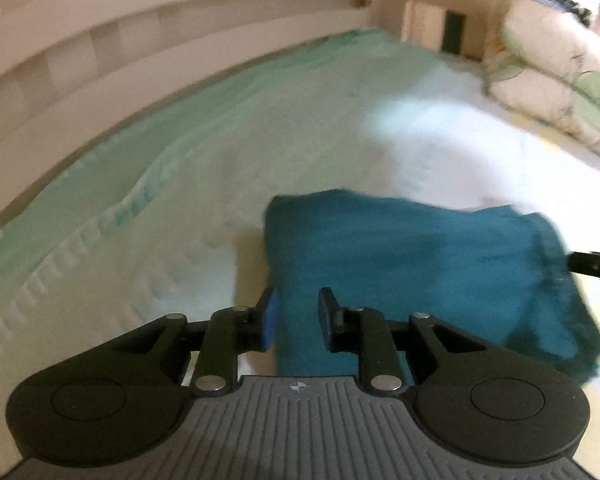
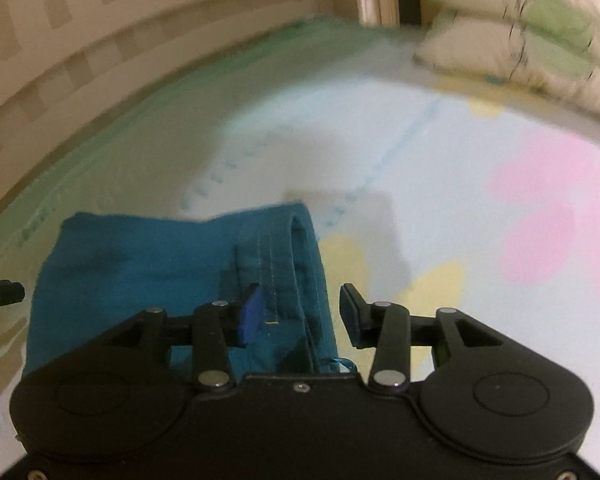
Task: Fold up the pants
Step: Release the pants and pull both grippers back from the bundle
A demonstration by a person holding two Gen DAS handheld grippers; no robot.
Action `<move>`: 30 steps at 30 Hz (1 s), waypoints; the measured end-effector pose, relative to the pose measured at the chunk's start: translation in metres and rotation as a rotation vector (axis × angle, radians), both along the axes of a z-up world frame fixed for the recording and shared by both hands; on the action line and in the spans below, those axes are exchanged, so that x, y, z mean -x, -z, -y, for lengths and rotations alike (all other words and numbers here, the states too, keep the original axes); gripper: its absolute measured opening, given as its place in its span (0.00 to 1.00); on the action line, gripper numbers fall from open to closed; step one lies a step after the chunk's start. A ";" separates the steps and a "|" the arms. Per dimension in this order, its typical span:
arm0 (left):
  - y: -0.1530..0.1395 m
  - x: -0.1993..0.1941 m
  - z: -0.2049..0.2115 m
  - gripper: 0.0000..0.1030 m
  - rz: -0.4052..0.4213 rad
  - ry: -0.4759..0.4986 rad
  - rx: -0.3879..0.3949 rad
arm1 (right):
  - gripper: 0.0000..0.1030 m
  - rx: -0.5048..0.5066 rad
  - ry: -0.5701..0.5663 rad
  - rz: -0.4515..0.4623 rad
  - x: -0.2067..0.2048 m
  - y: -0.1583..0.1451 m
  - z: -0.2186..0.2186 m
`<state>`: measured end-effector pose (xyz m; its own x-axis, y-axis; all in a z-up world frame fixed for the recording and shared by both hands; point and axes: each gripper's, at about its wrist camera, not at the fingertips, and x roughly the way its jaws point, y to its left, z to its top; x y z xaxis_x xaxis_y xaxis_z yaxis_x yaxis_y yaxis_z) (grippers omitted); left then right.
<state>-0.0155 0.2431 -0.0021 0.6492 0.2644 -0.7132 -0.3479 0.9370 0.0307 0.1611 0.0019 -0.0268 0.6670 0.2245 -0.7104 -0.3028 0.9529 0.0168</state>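
The pants lie on the bed as a compact teal bundle, folded at least once, with the thick stitched band on the right side. They rest flat on the sheet; nothing lifts them.

The left gripper hangs over the left part of the bundle and points down at a slant. Its 2 fingers stand a little apart, and cloth is seen in the gap below them, but the pads do not press it — so it holds nothing. The right gripper is over the stitched band, and its fingers stand wider apart, also without any grip. In each view the tip of the other gripper shows at the picture's edge, so the 2 tools are at the opposite ends of the bundle. This placing suggests that a fold was laid down and both ends let go. If 1 more fold is needed, each gripper probably has to take a new edge.

The sheet is pale, with a green zone near the rail and soft pink and yellow patches on the right. It looks soft and slightly wrinkled. A wooden slatted rail runs along the far side, and pillows are stacked in the far right corner. Both pictures are rather blurred.
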 end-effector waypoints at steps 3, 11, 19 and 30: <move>-0.002 0.014 0.024 0.22 0.019 0.035 0.010 | 0.49 -0.027 -0.043 0.057 0.030 -0.009 -0.003; 0.045 0.029 0.059 0.23 -0.152 0.098 -0.069 | 0.49 0.076 -0.131 -0.028 0.063 0.035 -0.012; 0.042 0.038 0.061 0.23 -0.127 0.047 -0.081 | 0.49 0.046 -0.133 -0.020 0.066 0.035 -0.001; 0.002 0.051 0.081 0.23 -0.102 -0.055 -0.032 | 0.49 -0.003 -0.110 0.017 0.103 0.009 0.005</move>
